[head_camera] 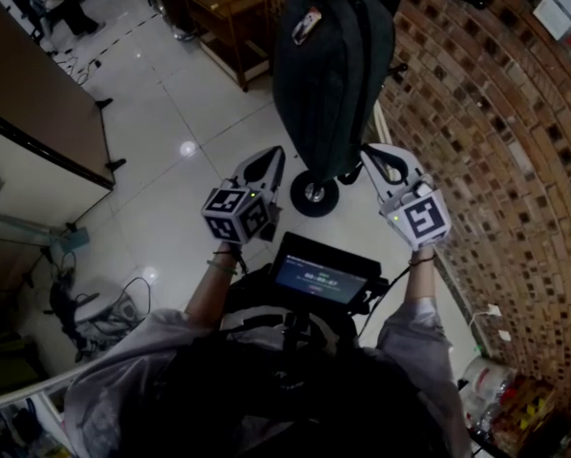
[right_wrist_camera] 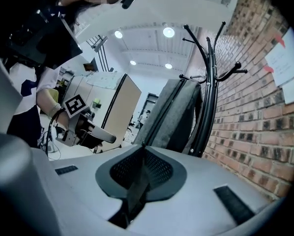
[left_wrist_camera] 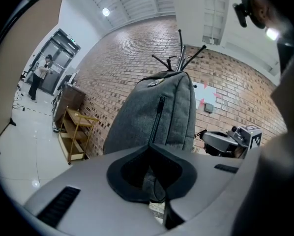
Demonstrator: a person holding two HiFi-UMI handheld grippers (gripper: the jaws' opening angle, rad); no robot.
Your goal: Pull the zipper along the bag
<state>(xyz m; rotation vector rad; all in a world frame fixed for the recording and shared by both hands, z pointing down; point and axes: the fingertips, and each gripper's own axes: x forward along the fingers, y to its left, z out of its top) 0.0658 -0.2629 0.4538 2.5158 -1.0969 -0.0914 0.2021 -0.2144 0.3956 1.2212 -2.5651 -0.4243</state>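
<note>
Rough red-brown brick wall (head_camera: 496, 132) curves along the right, and glossy white floor tiles (head_camera: 171, 93) throw back the ceiling lights. Against that wall rises a thin black metal coat stand (right_wrist_camera: 211, 82) with curved hooks at its top. The bag (head_camera: 328, 74) hangs from those hooks. It is a tall, rounded backpack in dark grey woven cloth with a felt-like surface. A slatted wooden shelf (left_wrist_camera: 73, 132) stands further along the wall.

I have both tools level at the bag's lower end, one on each side. The left tool (head_camera: 271, 160) has smooth pale grey jaws with dark ribbed pads. They are pressed together on a soft fold of the bag's grey cloth at the bottom edge, and the fold bulges between the pads. The zipper (left_wrist_camera: 159, 114) is a narrow dark line running straight up the bag's face from just above that pinch.

The right tool (head_camera: 376, 158) also has its jaws drawn together. They nip a thin, flat dark strip (right_wrist_camera: 137, 186) that lies on edge between the mesh-textured pads. I cannot tell whether that strip is the zipper's pull. Just beyond the jaw tips the bag's side seam climbs toward the hooks.
</note>
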